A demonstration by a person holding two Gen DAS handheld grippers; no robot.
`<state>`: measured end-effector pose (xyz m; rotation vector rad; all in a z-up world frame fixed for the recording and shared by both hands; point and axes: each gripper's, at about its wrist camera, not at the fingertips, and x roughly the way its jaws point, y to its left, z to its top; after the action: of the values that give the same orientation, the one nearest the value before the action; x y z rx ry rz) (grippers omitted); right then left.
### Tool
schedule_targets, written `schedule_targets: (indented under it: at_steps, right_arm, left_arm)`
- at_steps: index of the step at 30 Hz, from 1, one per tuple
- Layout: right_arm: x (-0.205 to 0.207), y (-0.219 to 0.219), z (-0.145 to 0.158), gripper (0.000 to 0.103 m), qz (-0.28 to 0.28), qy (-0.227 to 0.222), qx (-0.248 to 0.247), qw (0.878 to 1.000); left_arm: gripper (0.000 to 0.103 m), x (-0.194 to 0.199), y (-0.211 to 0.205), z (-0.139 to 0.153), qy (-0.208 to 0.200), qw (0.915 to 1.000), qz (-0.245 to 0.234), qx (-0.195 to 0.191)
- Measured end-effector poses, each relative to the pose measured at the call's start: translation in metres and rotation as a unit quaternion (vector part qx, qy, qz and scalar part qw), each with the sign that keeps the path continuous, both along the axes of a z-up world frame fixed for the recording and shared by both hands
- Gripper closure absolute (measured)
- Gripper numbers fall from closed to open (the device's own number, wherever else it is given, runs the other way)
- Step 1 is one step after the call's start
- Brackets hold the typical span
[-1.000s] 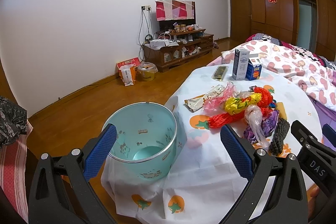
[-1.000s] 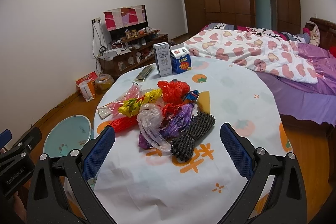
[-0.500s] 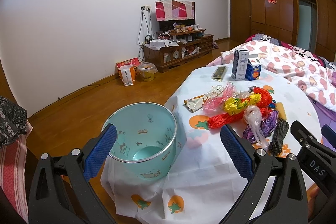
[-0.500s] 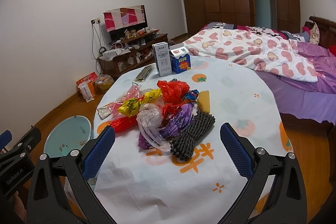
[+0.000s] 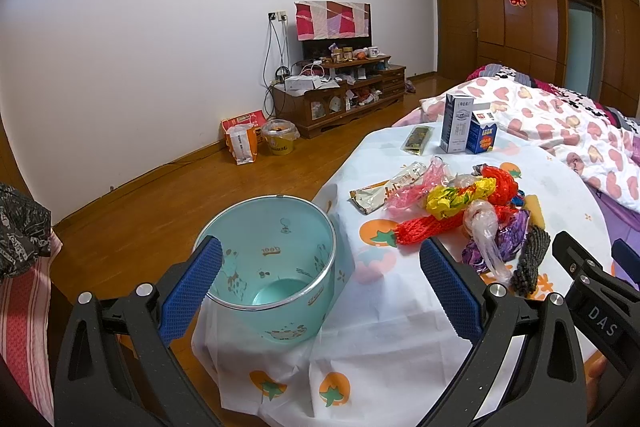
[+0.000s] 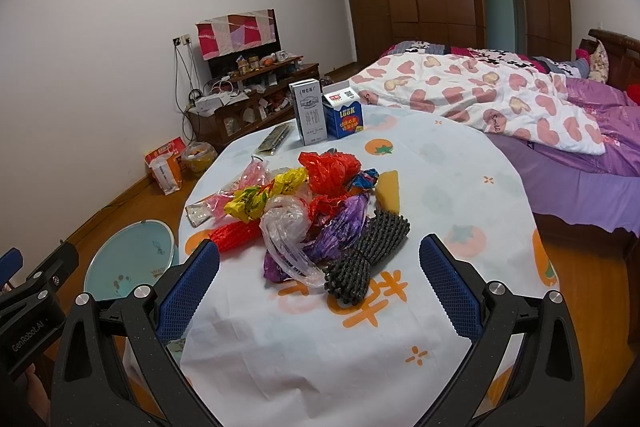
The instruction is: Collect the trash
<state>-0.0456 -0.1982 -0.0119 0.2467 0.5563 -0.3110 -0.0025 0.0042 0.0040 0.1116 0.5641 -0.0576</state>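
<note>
A heap of trash (image 6: pixel 312 215) lies mid-table: red, yellow, pink, purple and clear plastic bags, a red foam net (image 5: pixel 424 227) and a black foam net (image 6: pixel 366 259). A snack wrapper (image 5: pixel 376 193) lies at its left. A mint green bin (image 5: pixel 272 263) stands beside the table's left edge, nothing visible inside it. My left gripper (image 5: pixel 320 285) is open, hovering over the bin and table edge. My right gripper (image 6: pixel 320 285) is open, just short of the black net, holding nothing.
Two milk cartons (image 6: pixel 326 113) and a dark flat packet (image 6: pixel 274 141) stand at the table's far side. A bed (image 6: pixel 540 115) runs along the right. A TV cabinet (image 5: pixel 340 99), a bag and a yellow tub (image 5: pixel 280 143) sit by the far wall.
</note>
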Motion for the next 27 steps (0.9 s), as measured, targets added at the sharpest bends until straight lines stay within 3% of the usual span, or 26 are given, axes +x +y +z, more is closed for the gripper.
schedule_targets:
  at_steps: [27]
  right_arm:
    - [-0.0009, -0.0002, -0.0024, 0.005, -0.001, 0.002, 0.004, 1.000]
  left_arm:
    - [0.006, -0.0003, 0.0001, -0.0007, 0.001, 1.0000, 0.000, 0.000]
